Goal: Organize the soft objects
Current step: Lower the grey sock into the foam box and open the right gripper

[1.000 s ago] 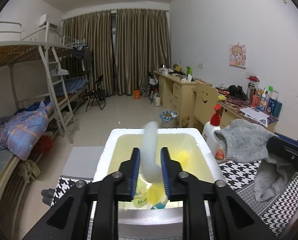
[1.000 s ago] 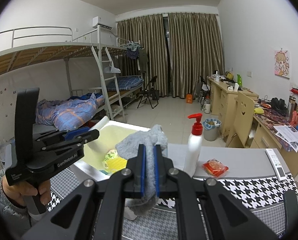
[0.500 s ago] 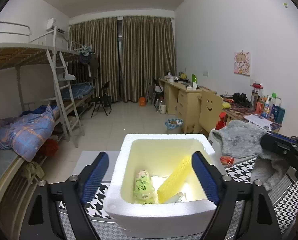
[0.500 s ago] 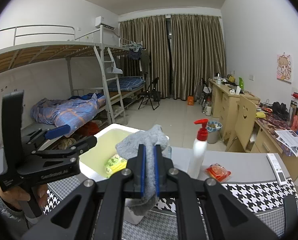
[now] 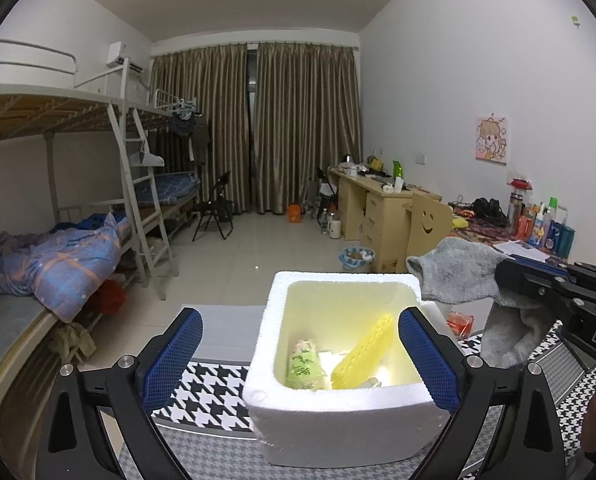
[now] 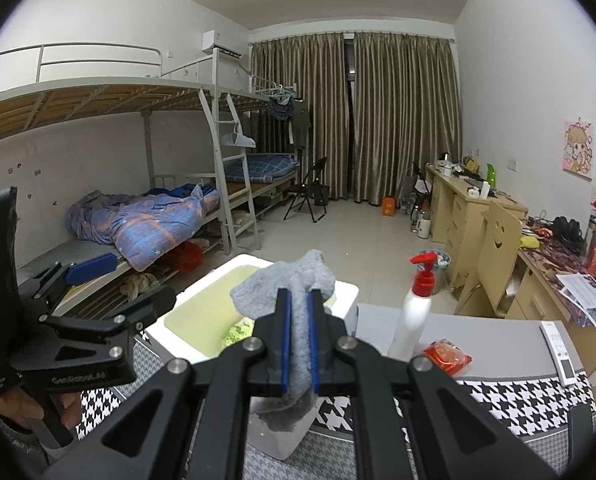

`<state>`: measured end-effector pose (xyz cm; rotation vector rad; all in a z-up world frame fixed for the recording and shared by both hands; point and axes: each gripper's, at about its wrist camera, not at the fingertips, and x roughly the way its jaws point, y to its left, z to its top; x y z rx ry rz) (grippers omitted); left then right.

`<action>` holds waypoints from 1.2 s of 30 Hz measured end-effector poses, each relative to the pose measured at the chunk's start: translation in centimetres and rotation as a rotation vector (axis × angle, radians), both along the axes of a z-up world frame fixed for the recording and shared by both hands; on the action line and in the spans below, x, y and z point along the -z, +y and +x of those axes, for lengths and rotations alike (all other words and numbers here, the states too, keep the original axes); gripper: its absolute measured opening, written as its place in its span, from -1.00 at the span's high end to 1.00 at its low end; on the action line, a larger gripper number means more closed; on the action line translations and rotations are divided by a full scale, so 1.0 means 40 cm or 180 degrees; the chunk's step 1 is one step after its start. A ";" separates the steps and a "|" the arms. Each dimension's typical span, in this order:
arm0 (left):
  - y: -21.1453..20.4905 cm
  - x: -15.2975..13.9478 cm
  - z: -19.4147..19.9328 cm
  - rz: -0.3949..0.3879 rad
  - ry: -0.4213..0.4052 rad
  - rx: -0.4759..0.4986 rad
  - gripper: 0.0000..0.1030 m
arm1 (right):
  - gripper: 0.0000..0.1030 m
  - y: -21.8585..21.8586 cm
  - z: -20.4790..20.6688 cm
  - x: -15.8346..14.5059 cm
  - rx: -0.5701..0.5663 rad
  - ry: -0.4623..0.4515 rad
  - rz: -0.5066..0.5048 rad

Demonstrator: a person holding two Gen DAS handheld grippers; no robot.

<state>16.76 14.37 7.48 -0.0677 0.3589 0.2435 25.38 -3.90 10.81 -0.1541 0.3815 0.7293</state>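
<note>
The left hand-held gripper (image 5: 300, 354) hangs over the white foam box (image 5: 338, 424) on the worktop (image 5: 213, 384), jaws opening and empty; beside it, the right hand-held gripper (image 6: 296, 344) clamps a grey sock (image 6: 293, 284) above the box's edge.

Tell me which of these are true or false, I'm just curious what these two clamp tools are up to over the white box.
1. The right gripper is clamped on a grey sock. True.
2. The left gripper holds a yellow sponge. False: its jaws are opening, nothing between them; the yellow sponge lies in the foam box.
3. The foam box is empty. False: a green packet is inside too.
4. A red-capped pump bottle stands on the table. True.
</note>
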 end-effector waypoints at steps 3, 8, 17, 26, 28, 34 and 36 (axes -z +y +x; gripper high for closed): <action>0.006 0.004 -0.009 0.0009 0.0009 -0.0041 -0.92 | 0.79 0.013 0.004 0.003 -0.0049 0.0046 0.0014; 0.013 0.005 -0.024 0.0007 0.0000 -0.0086 -0.92 | 0.79 0.037 0.011 0.004 -0.0106 0.0072 0.0010; 0.035 0.016 -0.047 -0.0028 0.0006 -0.0204 -0.92 | 0.79 0.071 0.023 0.001 -0.0175 0.0111 0.0004; 0.051 0.025 -0.070 -0.0007 0.0016 -0.0302 -0.92 | 0.79 0.121 0.041 0.013 -0.0224 0.0172 -0.0071; 0.052 0.030 -0.072 0.0000 0.0028 -0.0314 -0.92 | 0.79 0.129 0.047 0.017 -0.0240 0.0191 -0.0087; 0.063 0.038 -0.080 -0.0025 0.0048 -0.0372 -0.92 | 0.79 0.156 0.060 0.031 -0.0256 0.0225 -0.0149; 0.065 0.040 -0.081 -0.0010 0.0059 -0.0384 -0.92 | 0.79 0.165 0.061 0.035 -0.0259 0.0243 -0.0172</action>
